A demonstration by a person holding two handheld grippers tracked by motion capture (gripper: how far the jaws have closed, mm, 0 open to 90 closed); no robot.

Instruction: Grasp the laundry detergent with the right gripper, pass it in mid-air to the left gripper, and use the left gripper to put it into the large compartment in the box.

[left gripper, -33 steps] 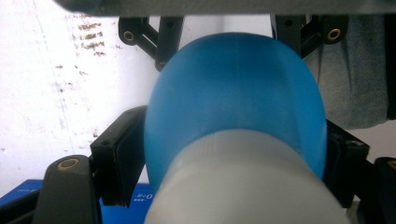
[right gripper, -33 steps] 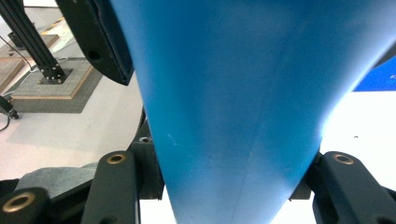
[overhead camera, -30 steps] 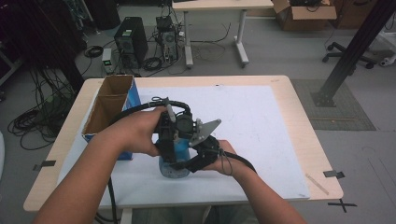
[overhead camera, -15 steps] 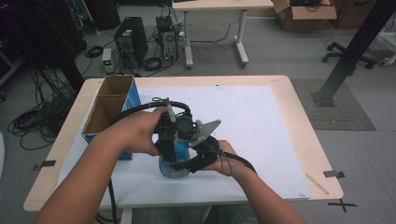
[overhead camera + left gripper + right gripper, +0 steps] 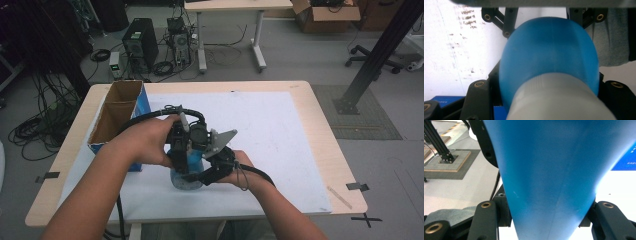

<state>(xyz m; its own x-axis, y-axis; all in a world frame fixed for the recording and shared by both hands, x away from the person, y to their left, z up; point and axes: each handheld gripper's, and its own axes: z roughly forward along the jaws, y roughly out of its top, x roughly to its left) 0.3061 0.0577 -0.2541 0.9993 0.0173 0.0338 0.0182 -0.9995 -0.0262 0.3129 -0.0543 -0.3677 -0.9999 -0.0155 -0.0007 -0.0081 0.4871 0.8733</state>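
Observation:
A translucent blue bottle (image 5: 184,176) with a whitish cap (image 5: 559,100) stands on the white mat near the table's front edge. My left gripper (image 5: 183,150) comes down on it from above; its jaws have just been closing and now clamp the cap end, the bottle (image 5: 549,52) bulging between them. My right gripper (image 5: 206,172) reaches in low from the right and is shut on the bottle's body (image 5: 549,170), which fills the gap between its jaws. Both hands hide most of the bottle in the high view.
An open cardboard box (image 5: 117,112) with a blue side stands at the left of the table. The white mat (image 5: 280,130) covers most of the wooden tabletop (image 5: 330,150). Computers, cables and a second table are on the floor beyond.

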